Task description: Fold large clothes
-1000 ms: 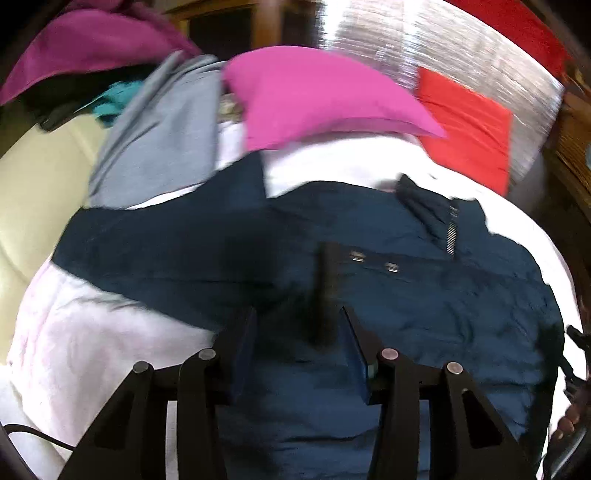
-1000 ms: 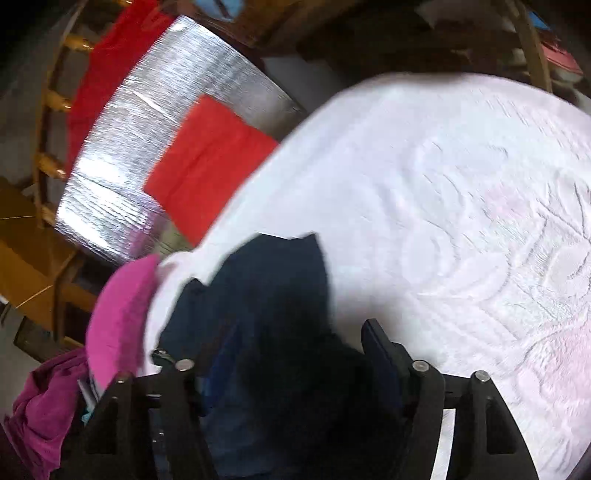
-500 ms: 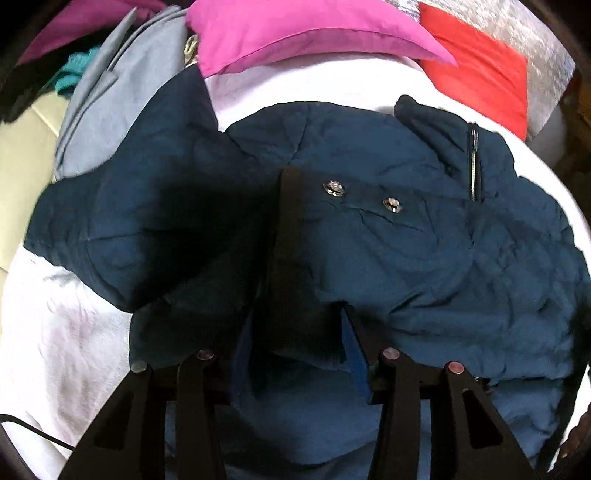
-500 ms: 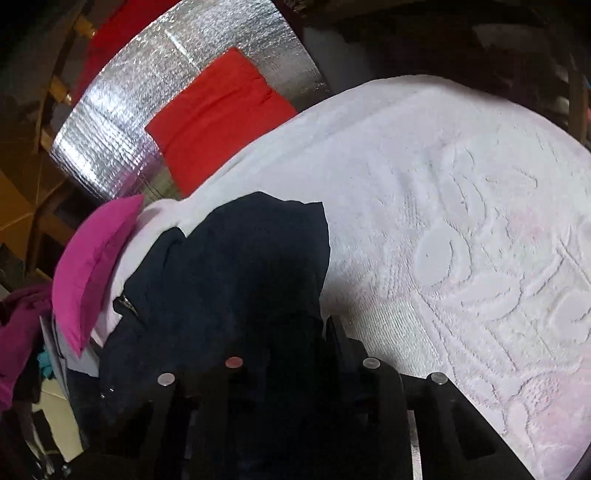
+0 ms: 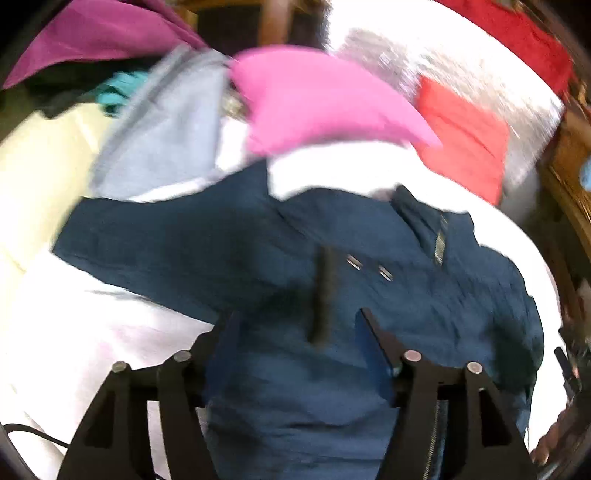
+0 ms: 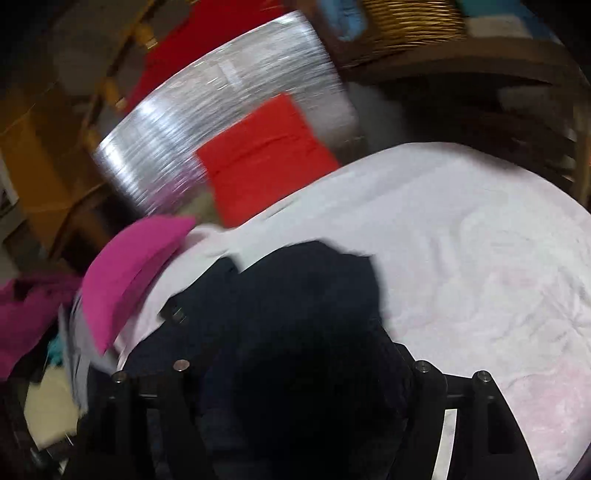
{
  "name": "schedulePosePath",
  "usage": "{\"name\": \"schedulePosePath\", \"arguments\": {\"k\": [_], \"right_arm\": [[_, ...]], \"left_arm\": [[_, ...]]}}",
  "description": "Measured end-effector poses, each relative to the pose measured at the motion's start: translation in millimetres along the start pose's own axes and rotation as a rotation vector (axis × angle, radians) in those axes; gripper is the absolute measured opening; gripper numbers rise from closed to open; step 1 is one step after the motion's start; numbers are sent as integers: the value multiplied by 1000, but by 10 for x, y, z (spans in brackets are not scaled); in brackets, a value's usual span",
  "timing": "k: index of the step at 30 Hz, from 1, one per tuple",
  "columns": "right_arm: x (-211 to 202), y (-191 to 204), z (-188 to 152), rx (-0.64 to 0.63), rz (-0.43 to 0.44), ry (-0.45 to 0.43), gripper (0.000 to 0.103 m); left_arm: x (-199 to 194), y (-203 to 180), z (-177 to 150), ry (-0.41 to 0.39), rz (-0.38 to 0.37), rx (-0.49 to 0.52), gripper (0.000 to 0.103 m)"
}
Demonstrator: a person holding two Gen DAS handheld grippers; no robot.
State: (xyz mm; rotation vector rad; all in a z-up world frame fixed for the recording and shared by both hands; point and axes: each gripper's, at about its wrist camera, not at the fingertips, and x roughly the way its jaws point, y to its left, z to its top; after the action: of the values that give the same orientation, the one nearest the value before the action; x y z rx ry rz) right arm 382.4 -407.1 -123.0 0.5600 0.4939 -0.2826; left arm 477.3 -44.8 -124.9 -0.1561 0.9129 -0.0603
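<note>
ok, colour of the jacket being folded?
Dark navy blue jacket, with silver snaps and zip; clearest in the left wrist view.

A bright pink pillow is seen at upper centre of the left view, a grey garment to its left. A red folded cloth lies against silver foil sheeting. A woven basket sits top right.
</note>
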Motion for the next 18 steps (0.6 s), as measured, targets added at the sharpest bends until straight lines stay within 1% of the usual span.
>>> {"name": "schedulePosePath", "arguments": {"k": [1, 2, 3, 4, 6, 7, 9, 11, 12, 13, 14, 15, 17, 18], "right_arm": [[70, 126, -64, -29, 35, 38, 58], [136, 218, -109, -47, 53, 62, 55], [196, 300, -158, -62, 65, 76, 52], [266, 417, -223, -88, 81, 97, 51], [398, 526, -308, -106, 102, 131, 49], [476, 600, -361, -110, 119, 157, 48], [607, 685, -464, -113, 136, 198, 48], [720, 712, -567, -107, 130, 257, 48], [782, 696, -618, -99, 117, 285, 48], [918, 657, -686, -81, 83, 340, 49], [952, 627, -712, -71, 73, 357, 48], [952, 612, -715, -64, 71, 353, 46], [890, 608, -676, -52, 91, 342, 46], [837, 603, -654, -42, 112, 322, 46]], "left_arm": [[-51, 163, 40, -27, 31, -31, 70], [-69, 247, 35, -38, 50, -56, 73], [-75, 371, 52, -44, 63, -86, 74], [-54, 580, 76, -43, 79, -143, 75], [-2, 885, 44, -27, 89, -226, 75], [66, 1101, 45, -13, 88, -292, 75], [214, 1359, 33, 11, 88, -383, 75], [328, 1615, -10, 35, 73, -458, 74], [386, 1652, -58, 43, 67, -478, 74], [452, 1746, -71, 51, 51, -510, 73], [506, 1799, -76, 54, 40, -529, 71], [578, 1846, -74, 59, 27, -541, 68], [664, 1916, -62, 73, -9, -569, 50], [720, 1968, -67, 76, -30, -594, 47]]}}
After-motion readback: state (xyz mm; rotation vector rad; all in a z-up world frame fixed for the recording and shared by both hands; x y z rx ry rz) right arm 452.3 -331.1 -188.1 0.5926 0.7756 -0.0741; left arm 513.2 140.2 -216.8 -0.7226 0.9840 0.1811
